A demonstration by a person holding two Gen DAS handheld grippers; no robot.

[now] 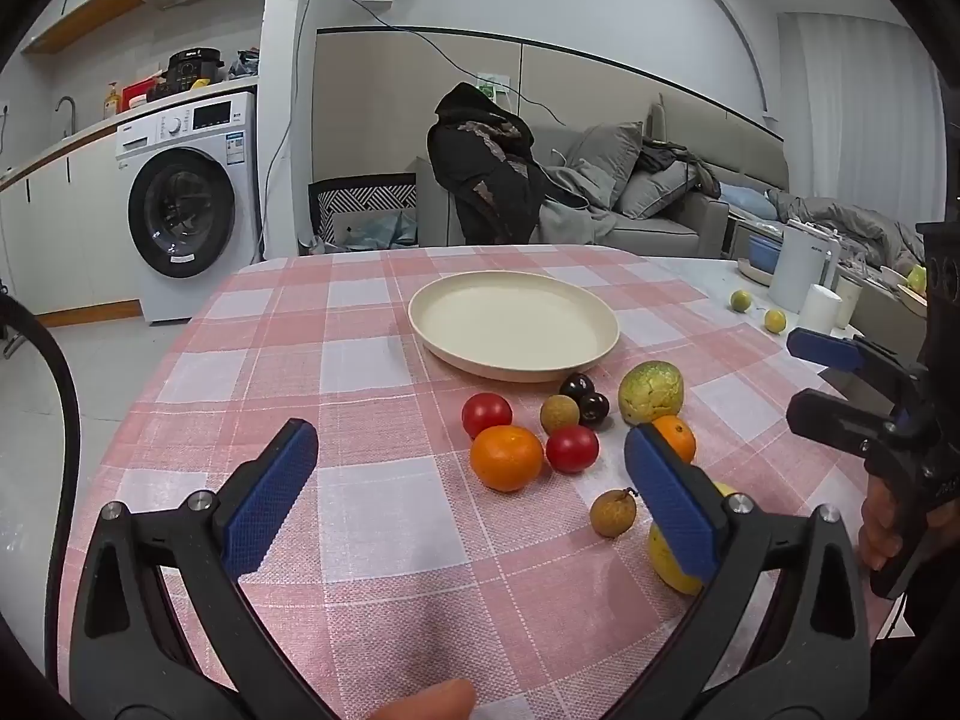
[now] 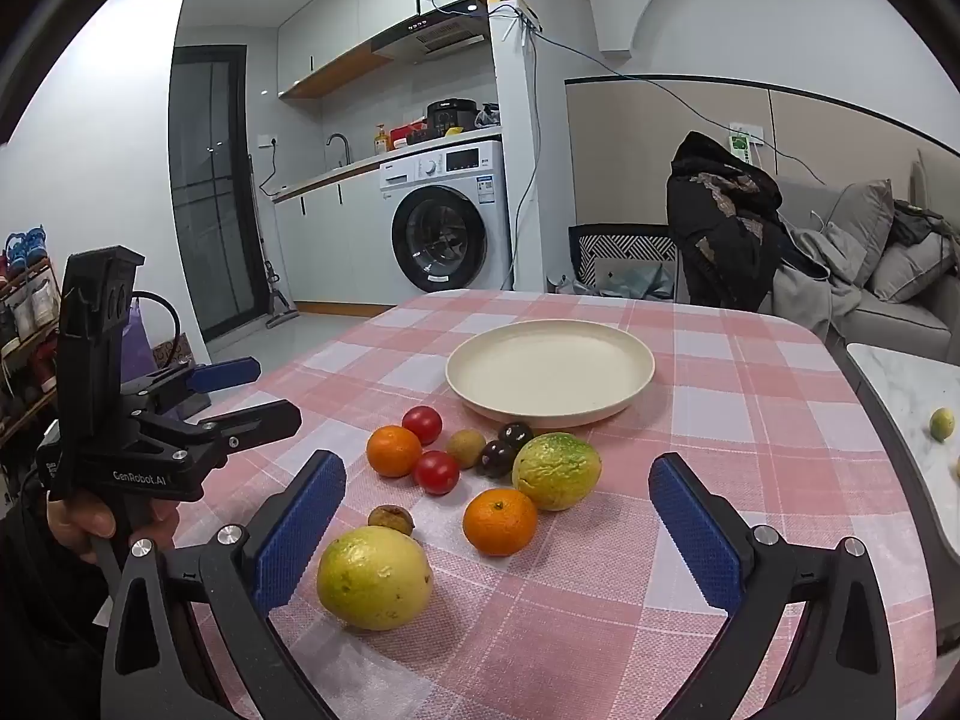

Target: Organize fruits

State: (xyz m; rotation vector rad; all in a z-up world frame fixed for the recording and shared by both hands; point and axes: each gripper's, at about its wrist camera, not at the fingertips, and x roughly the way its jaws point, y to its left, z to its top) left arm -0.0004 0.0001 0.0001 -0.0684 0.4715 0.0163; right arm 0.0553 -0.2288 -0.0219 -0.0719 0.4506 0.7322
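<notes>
A cream plate (image 1: 513, 324) (image 2: 549, 369) stands empty on the pink checked tablecloth. In front of it lie loose fruits: two oranges (image 1: 506, 457) (image 2: 499, 521), two red tomatoes (image 1: 486, 414) (image 2: 436, 471), two dark plums (image 1: 577, 387) (image 2: 497, 457), brown longans (image 1: 612, 514) (image 2: 466, 447), a green-yellow fruit (image 1: 651, 392) (image 2: 556, 470) and a yellow fruit (image 2: 374, 577). My left gripper (image 1: 471, 504) is open and empty, just short of the fruits. My right gripper (image 2: 498, 540) is open and empty, with the yellow fruit beside its left finger.
The table's edges (image 1: 180, 360) drop off at left and back. A marble side table (image 2: 906, 396) at the right holds small green fruits (image 2: 941, 423), a white kettle (image 1: 795, 276) and cups. A sofa and washing machine stand behind.
</notes>
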